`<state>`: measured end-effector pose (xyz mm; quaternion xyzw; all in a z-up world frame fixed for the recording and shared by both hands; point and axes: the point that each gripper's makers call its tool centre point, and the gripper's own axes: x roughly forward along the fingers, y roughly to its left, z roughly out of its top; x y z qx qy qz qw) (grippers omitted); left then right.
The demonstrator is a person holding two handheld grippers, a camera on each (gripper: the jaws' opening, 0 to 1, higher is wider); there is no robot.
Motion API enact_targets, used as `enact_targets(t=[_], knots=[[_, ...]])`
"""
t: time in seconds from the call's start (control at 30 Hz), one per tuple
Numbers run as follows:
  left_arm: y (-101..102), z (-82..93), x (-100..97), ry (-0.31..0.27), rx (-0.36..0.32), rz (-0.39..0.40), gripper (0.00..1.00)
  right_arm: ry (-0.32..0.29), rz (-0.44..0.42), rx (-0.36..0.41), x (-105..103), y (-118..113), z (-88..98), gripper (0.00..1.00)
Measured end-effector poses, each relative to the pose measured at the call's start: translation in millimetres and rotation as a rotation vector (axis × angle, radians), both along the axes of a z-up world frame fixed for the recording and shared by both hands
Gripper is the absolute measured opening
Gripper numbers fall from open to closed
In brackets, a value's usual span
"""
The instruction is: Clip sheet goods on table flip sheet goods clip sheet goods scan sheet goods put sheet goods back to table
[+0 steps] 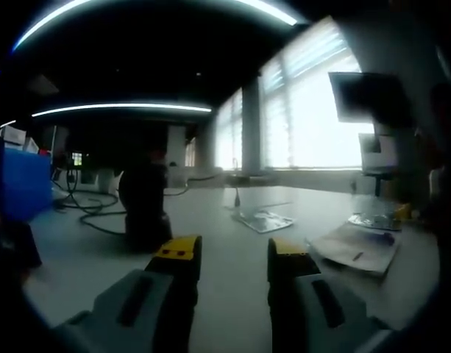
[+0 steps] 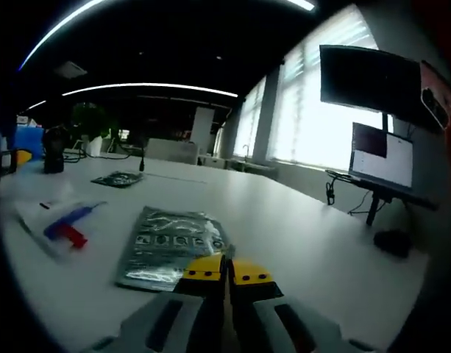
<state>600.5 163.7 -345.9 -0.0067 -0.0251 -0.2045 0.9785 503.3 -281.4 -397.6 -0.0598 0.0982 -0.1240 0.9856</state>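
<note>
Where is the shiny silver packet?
In the right gripper view, the silver packet lies flat on the white table, just ahead-left of the right hand-held gripper, beside a blue-and-red packet.

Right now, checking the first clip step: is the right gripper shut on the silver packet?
Shut, but whether it grips the silver packet is unclear. The right gripper has its yellow tips together at the packet's near edge.

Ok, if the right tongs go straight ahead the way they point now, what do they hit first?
Probably the silvery sheet packet lying flat on the table; the shut right tongs sit at its near edge, though contact is unclear.
</note>
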Motion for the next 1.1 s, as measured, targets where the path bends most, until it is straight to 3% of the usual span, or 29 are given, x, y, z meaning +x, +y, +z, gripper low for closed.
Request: enact_targets(t=[0.43, 0.63, 0.67, 0.77, 0.83, 0.9, 0.93, 1.03, 1.1], knots=[[0, 0.1, 0.2, 0.0, 0.008, 0.008, 0.28, -0.046, -0.001, -0.009, -1, -16, 17.0, 0.13], [0, 0.5, -0.1, -0.001, 0.009, 0.008, 0.28, -0.05, 0.09, -0.013, 15, -13, 29.7, 0.28], [0, 0.5, -0.1, 0.0, 0.009, 0.008, 0.28, -0.034, 0.141, -0.035, 20, -7, 31.6, 0.3], [-1, 0.6, -0.2, 0.0, 0.009, 0.008, 0.28, -0.034, 0.222, 0.013, 30, 2, 39.6, 0.34], [-1, 0.7, -0.3, -0.001, 0.01, 0.008, 0.28, -0.023, 0.301, -0.054, 39, 7, 46.5, 0.35], [-1, 0.8, -0.4, -0.001, 0.009, 0.008, 0.28, -0.022, 0.356, -0.059, 45, 10, 49.4, 0.36], [-1, 1.0, -0.4, -0.002, 0.009, 0.009, 0.28, -0.027, 0.452, -0.079, 50, 19, 51.6, 0.36], [-1, 1.5, -0.6, -0.004, 0.008, 0.008, 0.28, -0.018, 0.582, -0.148, 58, 30, 46.8, 0.42], [0, 1.8, -0.7, -0.005, 0.008, 0.009, 0.28, -0.003, 0.676, -0.096, 59, 42, 39.8, 0.46]])
